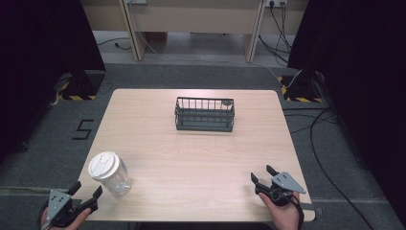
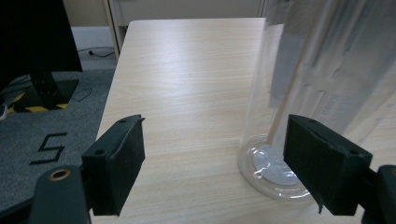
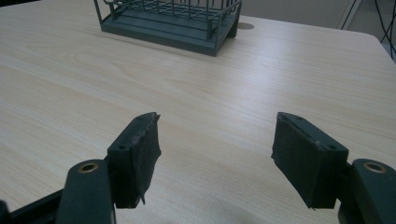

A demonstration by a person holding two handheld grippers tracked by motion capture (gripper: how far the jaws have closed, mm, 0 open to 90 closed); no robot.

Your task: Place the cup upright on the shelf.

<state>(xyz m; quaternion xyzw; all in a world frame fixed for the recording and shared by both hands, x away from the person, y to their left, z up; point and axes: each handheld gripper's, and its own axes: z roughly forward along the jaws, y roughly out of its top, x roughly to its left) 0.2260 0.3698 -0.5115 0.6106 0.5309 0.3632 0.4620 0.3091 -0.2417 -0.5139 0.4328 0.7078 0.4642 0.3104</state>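
The left gripper (image 1: 87, 196) hovers at the bench's (image 1: 201, 158) 7 o'clock corner, fingers wide apart and empty, the clear lidded cup (image 1: 111, 173) just beyond at 1 o'clock. Centre the cup between the pads before closing. The cup and the wire basket (image 1: 205, 114) appear empty. The right gripper (image 1: 262, 176) is spread, holding nothing.
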